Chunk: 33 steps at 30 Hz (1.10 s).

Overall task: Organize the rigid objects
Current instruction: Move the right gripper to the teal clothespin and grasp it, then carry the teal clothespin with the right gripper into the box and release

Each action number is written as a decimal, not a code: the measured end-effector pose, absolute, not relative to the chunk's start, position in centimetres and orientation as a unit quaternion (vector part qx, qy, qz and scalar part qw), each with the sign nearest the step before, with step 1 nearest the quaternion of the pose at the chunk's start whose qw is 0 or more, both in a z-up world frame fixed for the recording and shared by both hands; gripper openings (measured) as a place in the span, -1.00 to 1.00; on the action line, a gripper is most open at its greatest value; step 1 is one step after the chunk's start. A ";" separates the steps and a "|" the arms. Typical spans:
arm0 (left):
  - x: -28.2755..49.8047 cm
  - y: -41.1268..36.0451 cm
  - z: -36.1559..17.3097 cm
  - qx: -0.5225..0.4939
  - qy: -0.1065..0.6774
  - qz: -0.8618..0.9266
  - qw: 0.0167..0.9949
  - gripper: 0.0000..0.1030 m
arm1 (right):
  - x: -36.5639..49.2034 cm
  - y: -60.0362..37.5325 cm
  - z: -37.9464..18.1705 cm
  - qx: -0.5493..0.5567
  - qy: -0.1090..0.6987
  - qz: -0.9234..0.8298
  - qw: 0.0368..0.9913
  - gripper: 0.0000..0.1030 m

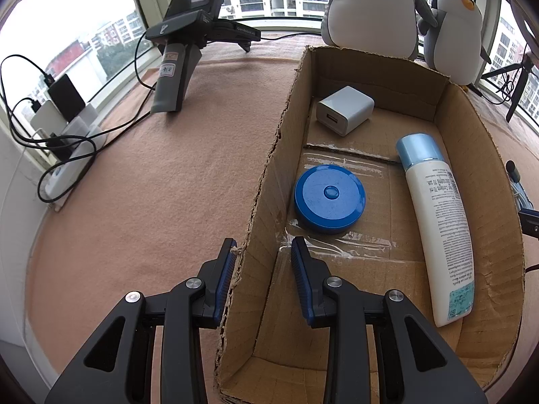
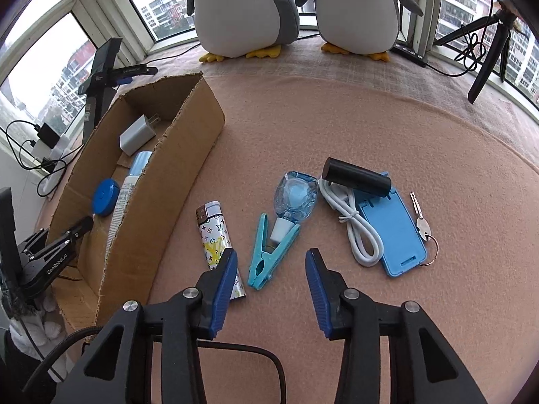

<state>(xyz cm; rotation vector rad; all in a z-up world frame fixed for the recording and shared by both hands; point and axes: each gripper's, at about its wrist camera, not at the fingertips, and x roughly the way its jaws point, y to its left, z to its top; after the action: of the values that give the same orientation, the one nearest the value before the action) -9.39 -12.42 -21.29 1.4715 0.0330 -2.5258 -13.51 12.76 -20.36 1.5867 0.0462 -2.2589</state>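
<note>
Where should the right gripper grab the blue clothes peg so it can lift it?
Probably across the middle of the clothes peg, near its spring, coming straight down from above. It lies flat on the blanket, long and thin, so the two long sides are free for the pads. The right gripper hangs open just above it. The patterned lighter lies close on one side, so keep the fingers narrow.

The left wrist view looks steeply down along its fingers from close above the near left wall of the cardboard box (image 1: pixel 485 155), facing the window. The right wrist view, also tilted down and windowward, sits over the pink cloth (image 2: pixel 370 128) to the box's right — a little farther back. Both share the box, its blue round case (image 1: pixel 329 198) and white bottle (image 1: pixel 438 222) — and the two plush penguins (image 2: pixel 242 3)
</note>
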 end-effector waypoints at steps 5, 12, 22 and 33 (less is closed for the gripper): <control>-9.4 -12.4 -21.3 0.500 0.012 -0.859 0.109 -0.40 | -14.0 12.5 -21.0 0.573 0.014 -0.799 0.183 -0.26; -9.4 -12.3 -21.3 0.500 0.013 -0.859 0.109 -0.40 | -14.2 11.9 -21.6 0.582 0.035 -0.793 0.176 -0.41; -9.4 -12.3 -21.3 0.500 0.015 -0.859 0.109 -0.40 | -13.4 12.6 -21.4 0.587 0.059 -0.786 0.183 -0.66; -9.4 -12.3 -21.3 0.500 0.015 -0.859 0.108 -0.40 | -11.7 14.6 -20.5 0.580 0.041 -0.794 0.178 -0.67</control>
<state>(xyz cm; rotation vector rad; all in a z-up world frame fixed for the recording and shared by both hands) -9.37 -12.28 -21.29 1.4701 0.0442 -2.5277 -11.71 14.60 -20.53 1.6394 0.1167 -2.2466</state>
